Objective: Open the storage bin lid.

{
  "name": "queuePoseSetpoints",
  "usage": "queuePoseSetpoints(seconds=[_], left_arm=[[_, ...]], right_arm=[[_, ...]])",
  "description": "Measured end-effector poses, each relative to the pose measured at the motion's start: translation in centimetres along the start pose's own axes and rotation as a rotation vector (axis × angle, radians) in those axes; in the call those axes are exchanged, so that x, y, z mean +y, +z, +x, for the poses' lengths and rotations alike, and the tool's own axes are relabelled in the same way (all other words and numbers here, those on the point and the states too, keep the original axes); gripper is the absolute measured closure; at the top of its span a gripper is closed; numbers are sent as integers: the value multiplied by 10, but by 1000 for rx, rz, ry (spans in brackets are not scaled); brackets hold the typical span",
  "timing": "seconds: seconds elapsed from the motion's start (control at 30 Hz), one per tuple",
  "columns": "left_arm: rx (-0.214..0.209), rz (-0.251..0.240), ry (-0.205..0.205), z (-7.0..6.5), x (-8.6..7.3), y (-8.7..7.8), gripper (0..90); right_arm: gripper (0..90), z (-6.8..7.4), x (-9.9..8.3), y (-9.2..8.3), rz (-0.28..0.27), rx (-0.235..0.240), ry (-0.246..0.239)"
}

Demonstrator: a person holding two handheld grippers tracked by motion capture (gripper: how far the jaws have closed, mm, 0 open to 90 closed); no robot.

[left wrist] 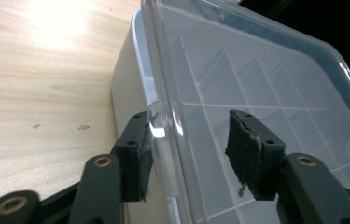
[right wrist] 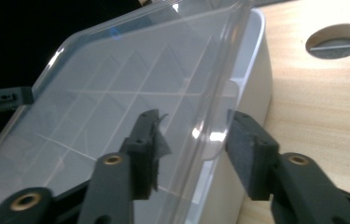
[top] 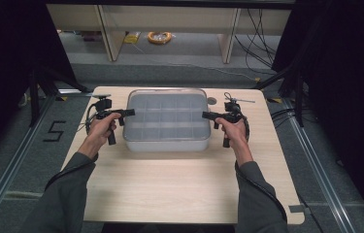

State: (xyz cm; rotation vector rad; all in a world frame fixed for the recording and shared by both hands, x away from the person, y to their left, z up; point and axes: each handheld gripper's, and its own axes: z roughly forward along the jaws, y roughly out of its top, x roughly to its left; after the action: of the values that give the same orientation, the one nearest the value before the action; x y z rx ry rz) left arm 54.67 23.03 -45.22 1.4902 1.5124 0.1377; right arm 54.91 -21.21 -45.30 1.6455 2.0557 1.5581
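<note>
Your one white divided box (top: pixel 167 141) sits mid-tabletop (top: pixel 179 189) under one clear lid (top: pixel 166 114), its compartments holding nothing visible. Your left gripper (top: pixel 127 112) and right gripper (top: pixel 207 115) each straddle a lid tab, jaws partly open, not gripping.

Grey sleeves (top: pixel 63 194), black tongs (top: pixel 130 112), brass rivets, trailing black cables (top: pixel 262 187)

Light wooden table (top: pixel 179 189) on grey floor (top: pixel 170 73), black curtains (top: pixel 5 48) at both sides, pale shelving (top: pixel 170 22) behind, cables (top: pixel 259 34) and an orange coil (top: pixel 159 37) beneath it.
</note>
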Motion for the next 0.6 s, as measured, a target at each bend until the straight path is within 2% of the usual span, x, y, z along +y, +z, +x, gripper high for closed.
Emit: queuePoseSetpoints(seconds=[0.07, 0.1, 0.13, 0.17, 0.2, 0.27, 0.3, 0.33, 0.37, 0.4, 0.43, 0.47, 0.5, 0.53, 0.57, 0.6], left_arm=[[-7, -15, -2, -1, 1, -3, 522], [-13, -17, -11, -2, 2, -6, 527], [-14, -26, -2, -4, 3, -9, 534], [-10, -38, 8, -6, 4, -11, 536], [-8, -47, 13, -8, 5, -14, 538], [-10, -61, 8, -10, 6, -18, 551], [-12, -67, 5, -10, 7, -20, 557], [-11, -71, 9, -11, 7, -21, 560], [-8, -76, 14, -13, 8, -23, 560], [-5, -76, 15, -14, 8, -24, 559], [-6, -84, 15, -15, 8, -25, 559], [-4, -82, 18, -16, 9, -26, 559], [-5, -83, 21, -16, 9, -27, 558], [-4, -84, 28, -17, 9, -28, 558], [-4, -87, 34, -18, 9, -29, 558], [-4, -87, 34, -18, 9, -29, 557]], right_arm=[[644, -1, 1, -5, -50, 36, 13], [651, 5, 2, -9, -48, 56, 78], [655, 6, 3, -11, -59, 52, 55], [657, 5, 5, -11, -77, 39, -1], [661, 10, 5, -13, -64, 43, 33], [673, 11, 7, -15, -76, 40, 3], [679, 13, 7, -17, -73, 47, 18], [683, 11, 8, -17, -83, 45, -10], [684, 15, 8, -19, -77, 50, 22], [686, 17, 8, -21, -75, 49, 23], [690, 17, 9, -21, -86, 53, -5], [694, 19, 9, -24, -81, 57, 10], [697, 19, 10, -24, -90, 53, -8], [702, 22, 10, -26, -78, 60, 29], [707, 17, 11, -26, -98, 57, -32], [711, 18, 11, -27, -99, 62, -21]])
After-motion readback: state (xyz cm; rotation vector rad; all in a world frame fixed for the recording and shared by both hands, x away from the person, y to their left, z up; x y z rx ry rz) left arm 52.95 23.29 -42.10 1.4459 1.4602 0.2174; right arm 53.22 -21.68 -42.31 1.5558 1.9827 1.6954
